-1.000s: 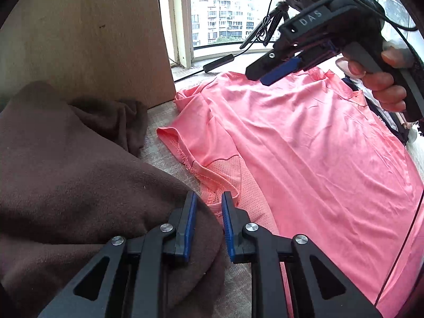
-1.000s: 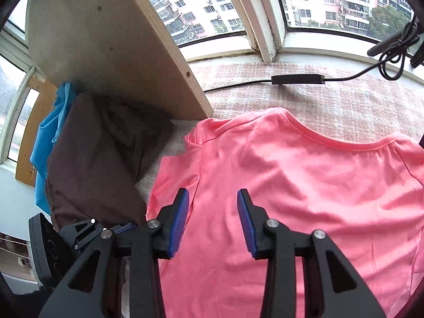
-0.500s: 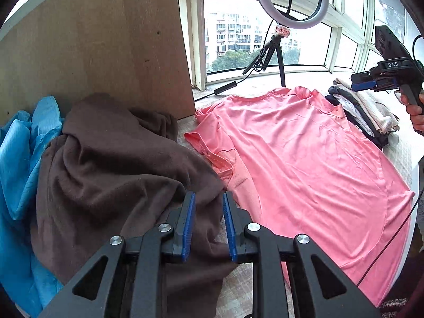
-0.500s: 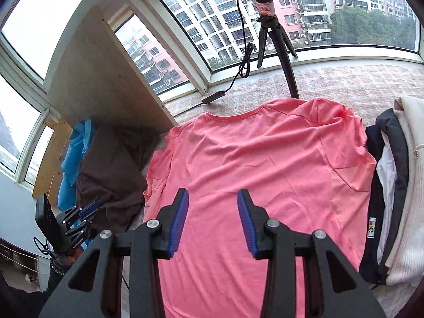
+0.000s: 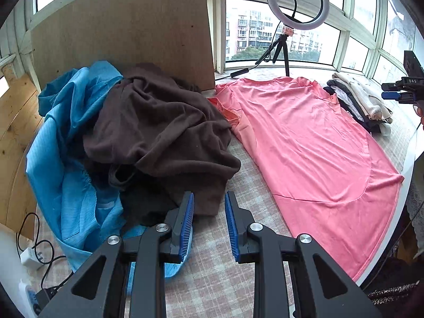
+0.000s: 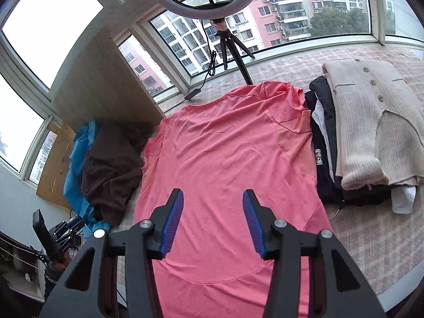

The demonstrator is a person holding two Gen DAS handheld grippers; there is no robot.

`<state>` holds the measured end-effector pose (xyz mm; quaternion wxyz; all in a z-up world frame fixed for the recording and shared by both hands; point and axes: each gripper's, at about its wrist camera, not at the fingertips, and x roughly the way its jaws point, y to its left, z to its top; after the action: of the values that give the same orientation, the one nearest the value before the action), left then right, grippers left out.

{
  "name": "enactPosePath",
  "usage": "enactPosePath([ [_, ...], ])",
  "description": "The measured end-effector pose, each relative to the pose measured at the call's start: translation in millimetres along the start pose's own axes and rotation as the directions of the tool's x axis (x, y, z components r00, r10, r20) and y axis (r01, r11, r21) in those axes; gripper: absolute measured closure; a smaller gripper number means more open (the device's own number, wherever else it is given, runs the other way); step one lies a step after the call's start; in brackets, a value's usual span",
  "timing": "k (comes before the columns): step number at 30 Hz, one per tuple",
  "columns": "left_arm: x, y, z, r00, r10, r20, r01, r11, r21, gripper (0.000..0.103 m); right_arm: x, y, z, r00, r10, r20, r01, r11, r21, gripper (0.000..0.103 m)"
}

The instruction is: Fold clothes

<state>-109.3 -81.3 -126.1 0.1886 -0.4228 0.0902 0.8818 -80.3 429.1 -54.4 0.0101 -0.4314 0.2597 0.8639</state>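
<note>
- Pink T-shirt lies spread flat on the checked cloth-covered surface, neckline toward the windows and hem toward the near edge.
- One sleeve is bunched against a crumpled brown garment, which sits on top of a blue garment beside a wooden board.
- On the shirt's other side, a stack of folded clothes sits just beside it, a cream knitted cardigan on top and dark items beneath.
- Left gripper hangs above the checked cloth near the brown garment's edge; its jaws stand a little apart with nothing between them.
- Right gripper hangs over the lower part of the shirt, its jaws opening, wide apart and empty, not touching the fabric.
- A ring light on a small tripod stands at the window behind the shirt's collar.
</note>
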Motion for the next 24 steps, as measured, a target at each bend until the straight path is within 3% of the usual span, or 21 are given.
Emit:
enactPosePath([
  [12, -4.1, -13.4, -14.9, 1.0, -0.001, -0.013, 0.001, 1.0, 0.009, 0.08, 0.1, 2.4, -27.3, 0.999, 0.024, -0.039, -0.023, 1.0, 0.008, 0.056],
  [19, -1.4, -30.9, -20.0, 0.998, -0.058, -0.038, 0.059, 0.998, 0.032, 0.08, -17.2, 12.9, -40.6, 1.0, -0.014, -0.019, 0.013, 0.999, -0.046, 0.056],
  [24, 9.8, -47.8, -23.4, 0.989, -0.125, -0.075, 0.128, 0.991, 0.041, 0.08, -30.8, 3.2, -44.6, 1.0, -0.028, 0.01, 0.028, 1.0, -0.01, 0.056],
])
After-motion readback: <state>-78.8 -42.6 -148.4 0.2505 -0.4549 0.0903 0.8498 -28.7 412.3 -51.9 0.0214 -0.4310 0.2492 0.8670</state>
